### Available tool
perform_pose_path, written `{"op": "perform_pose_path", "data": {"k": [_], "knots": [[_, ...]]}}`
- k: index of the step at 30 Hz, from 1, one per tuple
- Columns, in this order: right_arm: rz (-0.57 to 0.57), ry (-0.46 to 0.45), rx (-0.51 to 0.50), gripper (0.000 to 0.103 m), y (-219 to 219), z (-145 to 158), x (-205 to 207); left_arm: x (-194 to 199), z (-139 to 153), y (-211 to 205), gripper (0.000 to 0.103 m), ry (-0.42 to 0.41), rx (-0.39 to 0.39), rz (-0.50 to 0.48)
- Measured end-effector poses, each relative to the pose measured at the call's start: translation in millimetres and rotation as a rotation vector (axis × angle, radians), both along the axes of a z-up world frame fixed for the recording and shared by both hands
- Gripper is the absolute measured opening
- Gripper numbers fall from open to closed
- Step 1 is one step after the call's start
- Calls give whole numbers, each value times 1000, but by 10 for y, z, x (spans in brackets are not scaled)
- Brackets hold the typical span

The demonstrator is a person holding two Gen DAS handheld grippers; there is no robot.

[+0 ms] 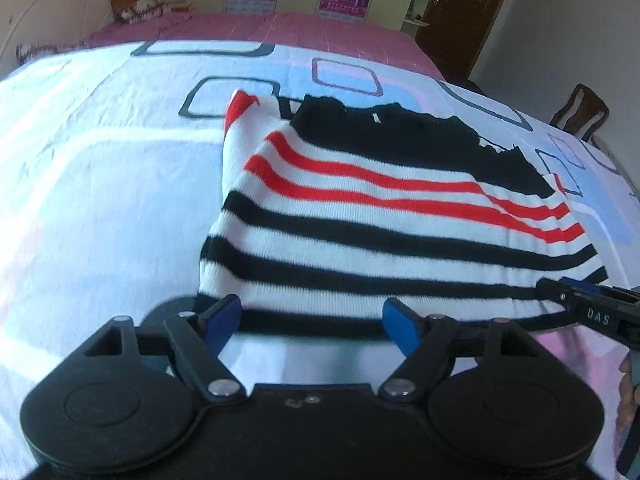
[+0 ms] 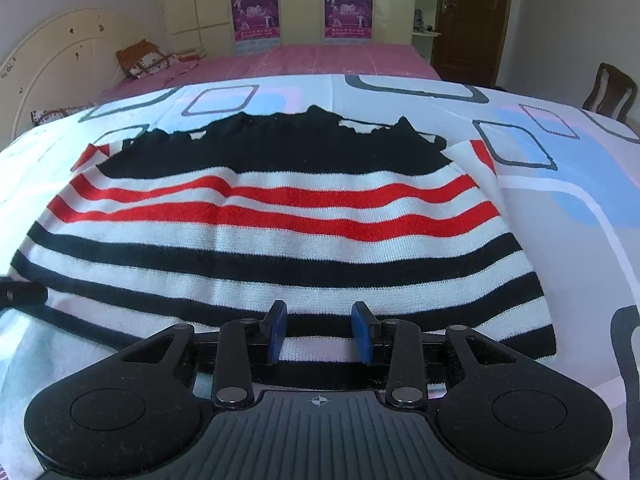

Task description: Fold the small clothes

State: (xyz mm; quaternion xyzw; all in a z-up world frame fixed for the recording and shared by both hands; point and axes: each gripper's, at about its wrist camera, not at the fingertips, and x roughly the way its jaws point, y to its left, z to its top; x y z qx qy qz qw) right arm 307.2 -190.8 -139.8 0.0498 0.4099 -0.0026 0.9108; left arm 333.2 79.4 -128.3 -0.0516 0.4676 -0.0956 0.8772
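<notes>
Sweater: striped sweater (image 2: 280, 248) lies flat on the patterned bedsheet (image 2: 580, 208), black band far, red stripes in the middle, black stripes near.
Left gripper: left gripper (image 1: 310, 326) has its jaws wide apart at the sweater's near left hem; the blue pads (image 1: 400, 330) press on nothing.
Right gripper: right gripper (image 2: 319, 332) has its jaws partly apart over the near hem, with knit between them but no visible clamping.
Background: wooden chair (image 2: 610, 90) far right.
</notes>
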Motion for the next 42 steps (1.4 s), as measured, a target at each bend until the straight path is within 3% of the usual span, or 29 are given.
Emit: {"op": "perform_pose_path", "data": {"k": [3, 7, 16, 22, 25, 27, 29, 33, 36, 42], "knots": [[7, -21, 8, 36, 28, 90, -17, -45, -34, 82, 84, 53, -57, 29], [22, -49, 23, 36, 82, 219, -22, -103, -179, 268, 83, 145, -211, 105], [18, -44, 91, 36, 166, 247, 77, 18, -309, 426, 83, 77, -402, 191], [28, -59, 79, 36, 242, 237, 303, 267, -395, 467, 81, 27, -508, 262], [31, -72, 66, 36, 300, 222, 477, 349, -453, 487, 69, -9, -541, 298], [30, -69, 60, 36, 347, 180, 597, 379, -483, 506, 53, -27, -546, 322], [30, -73, 61, 36, 391, 134, 681, 404, -526, 541, 43, -31, -565, 346], [48, -28, 18, 35, 460, -96, 758, 418, -570, 592, 29, -32, -593, 372], [75, -28, -44, 35, 530, -96, 754, 409, -567, 602, 25, -30, -605, 382], [85, -35, -52, 35, 524, -147, 766, 383, -460, 566, 19, -63, -593, 381]]}}
